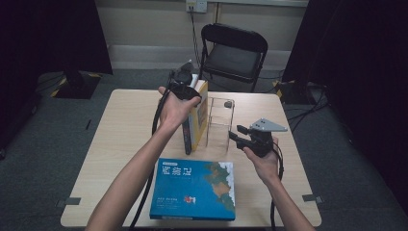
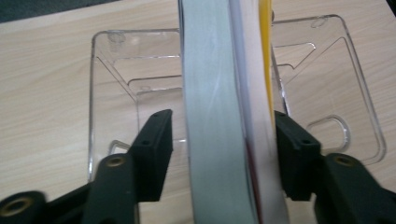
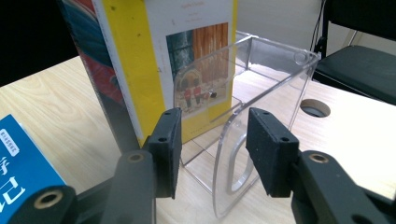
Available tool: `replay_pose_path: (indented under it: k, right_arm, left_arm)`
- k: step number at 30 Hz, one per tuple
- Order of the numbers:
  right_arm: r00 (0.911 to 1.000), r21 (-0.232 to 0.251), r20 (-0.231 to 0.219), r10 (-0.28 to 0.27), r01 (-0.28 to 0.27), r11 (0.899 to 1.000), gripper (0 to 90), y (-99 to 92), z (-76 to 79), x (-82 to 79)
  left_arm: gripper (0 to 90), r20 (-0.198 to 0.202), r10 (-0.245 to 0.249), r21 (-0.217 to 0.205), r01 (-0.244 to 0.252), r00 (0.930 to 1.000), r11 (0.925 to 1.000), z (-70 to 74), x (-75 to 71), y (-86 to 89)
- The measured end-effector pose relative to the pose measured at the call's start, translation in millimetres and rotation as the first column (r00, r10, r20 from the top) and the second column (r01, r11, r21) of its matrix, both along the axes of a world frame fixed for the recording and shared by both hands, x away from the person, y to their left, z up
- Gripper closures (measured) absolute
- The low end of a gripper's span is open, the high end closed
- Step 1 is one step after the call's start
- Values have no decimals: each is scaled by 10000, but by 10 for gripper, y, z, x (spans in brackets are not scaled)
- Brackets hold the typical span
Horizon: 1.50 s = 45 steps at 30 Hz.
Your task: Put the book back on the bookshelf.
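Note:
A yellow-covered book (image 1: pixel 197 118) stands upright in a clear acrylic holder (image 1: pixel 219 125) at mid table. My left gripper (image 1: pixel 192 94) reaches down over the book's top edge. In the left gripper view the book's page edge (image 2: pixel 215 116) runs between the jaws of the left gripper (image 2: pixel 222 122): the right pad sits at the yellow cover, the left pad stands apart, so it is open. My right gripper (image 1: pixel 235 134) is at the holder's near right end. In the right gripper view, this gripper (image 3: pixel 215 126) is open, astride the holder's curved end wall (image 3: pixel 275 79) without pressing it.
A blue book (image 1: pixel 195 190) lies flat at the table's front edge, between the forearms. A black folding chair (image 1: pixel 233 53) stands behind the table (image 1: pixel 125 125). A round cable hole (image 3: pixel 315 108) is in the tabletop beyond the holder. Dark curtains hang on both sides.

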State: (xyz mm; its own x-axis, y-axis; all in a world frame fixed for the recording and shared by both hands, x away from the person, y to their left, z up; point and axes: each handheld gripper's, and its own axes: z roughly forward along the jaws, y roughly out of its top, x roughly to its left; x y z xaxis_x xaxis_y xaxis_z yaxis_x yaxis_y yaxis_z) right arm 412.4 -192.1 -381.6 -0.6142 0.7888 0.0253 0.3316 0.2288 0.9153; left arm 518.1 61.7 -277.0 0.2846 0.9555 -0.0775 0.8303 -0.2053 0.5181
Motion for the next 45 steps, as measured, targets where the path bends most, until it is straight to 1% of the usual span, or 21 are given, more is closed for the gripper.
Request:
replay_pose_path:
  k: [3,8,9,10,15,16,18,21,22,23,24,28,30,31,34,36,37,38,40,42,45]
  right_arm:
    - [10000,14,-33,-11,11,10000,555,-1,-22,-2]
    - [10000,-3,-70,21,-21,10000,541,14,-61,3]
    - [10000,-3,-70,21,-21,10000,541,14,-61,3]
    - [9999,27,-154,4,-4,10000,535,22,-78,11]
    - [9997,-38,-243,34,-35,10000,511,49,-129,29]
    - [9996,-29,-283,22,-23,10000,502,63,-145,38]
    - [9996,-51,-291,26,-27,10000,496,82,-154,41]
    - [9995,-56,-308,81,-83,9999,489,100,-164,43]
    - [9995,-53,-314,97,-98,9999,487,120,-174,41]
    - [9995,-53,-314,97,-98,9999,487,120,-174,41]
    - [9994,-73,-327,151,-154,9999,479,134,-186,43]
    - [9991,-91,-393,180,-183,9998,475,142,-207,46]
    - [9989,-66,-445,140,-143,9999,474,143,-218,51]
    - [9989,-66,-445,140,-143,9999,474,143,-218,51]
    - [9990,-120,-423,149,-154,9998,475,145,-229,40]
    - [9987,-104,-482,142,-147,9998,474,141,-245,33]
    - [9986,-148,-503,136,-143,9998,474,139,-254,31]
    - [9986,-218,-517,123,-135,9997,474,139,-262,30]
    - [9984,-218,-552,90,-103,9997,474,135,-271,17]
    - [9984,-224,-556,102,-115,9997,474,133,-272,13]
    - [9984,-195,-553,106,-117,9997,474,132,-269,-14]
  left_arm:
    - [407,-34,-371,-416,369,9993,9985,-19,-13,41]
    - [355,393,-732,-624,756,9965,9952,-5,-59,117]
    - [355,529,-1010,-825,1051,9935,9910,0,-73,136]
    - [349,878,-1183,-1289,1290,9891,9832,18,-107,197]
    - [337,1447,-1333,-1490,1548,9805,9767,0,-166,283]
    - [330,1765,-1370,-1801,1688,9747,9691,-7,-197,334]
    - [319,1985,-1484,-2026,1887,9688,9609,-17,-227,370]
    - [314,2180,-1423,-2212,1909,9655,9564,-19,-265,415]
    - [314,2432,-1458,-2315,2034,9590,9513,-2,-310,468]
    - [314,2432,-1458,-2315,2034,9590,9513,-2,-310,468]
    - [313,2951,-1495,-2487,2270,9437,9416,29,-375,531]
    - [319,3197,-1381,-2562,2258,9374,9399,57,-473,613]
    - [334,3497,-1304,-2642,2312,9278,9363,38,-577,698]
    - [335,3497,-1304,-2642,2312,9278,9363,38,-577,698]
    - [343,3740,-1342,-2920,2539,9177,9221,-32,-682,794]
    - [374,3894,-1180,-3092,2504,9135,9175,-82,-755,867]
    - [380,3867,-1301,-3038,2593,9130,9167,-107,-778,897]
    - [373,3850,-1363,-3118,2676,9128,9117,-130,-799,930]
    - [354,3865,-1239,-3114,2557,9140,9152,-173,-842,995]
    - [353,3799,-1305,-3115,2595,9158,9141,-234,-870,1048]
    - [354,3836,-1309,-3263,2667,9142,9069,-361,-948,1135]
